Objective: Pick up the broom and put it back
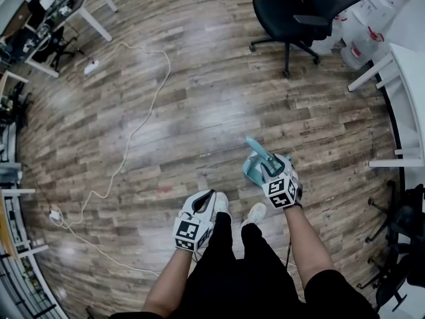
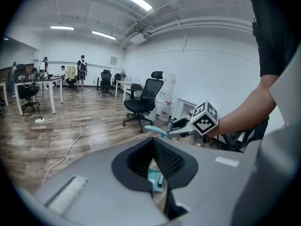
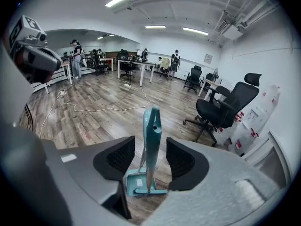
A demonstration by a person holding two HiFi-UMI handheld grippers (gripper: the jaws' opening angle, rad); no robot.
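A teal broom (image 3: pixel 151 140) stands upright on the wood floor, clipped against its teal dustpan (image 3: pixel 133 181). My right gripper (image 3: pixel 149 150) is open, with the broom's handle between its jaws and a gap on both sides; neither pad presses on it. From the head view the broom handle (image 1: pixel 255 149) rises just ahead of the right gripper (image 1: pixel 267 166), in front of the person's feet. My left gripper (image 1: pixel 210 195) hangs lower left, shut and empty. In the left gripper view its jaws (image 2: pixel 162 175) meet, and the broom's top (image 2: pixel 155 130) shows beyond, beside the right gripper (image 2: pixel 178 125).
A black office chair (image 1: pixel 302 8) stands at the far right, next to a white desk (image 1: pixel 405 78). A white cable (image 1: pixel 133 131) snakes across the floor from a power strip (image 1: pixel 91 65) at left. Desks (image 1: pixel 86 5) and several people (image 3: pixel 75 55) are further off.
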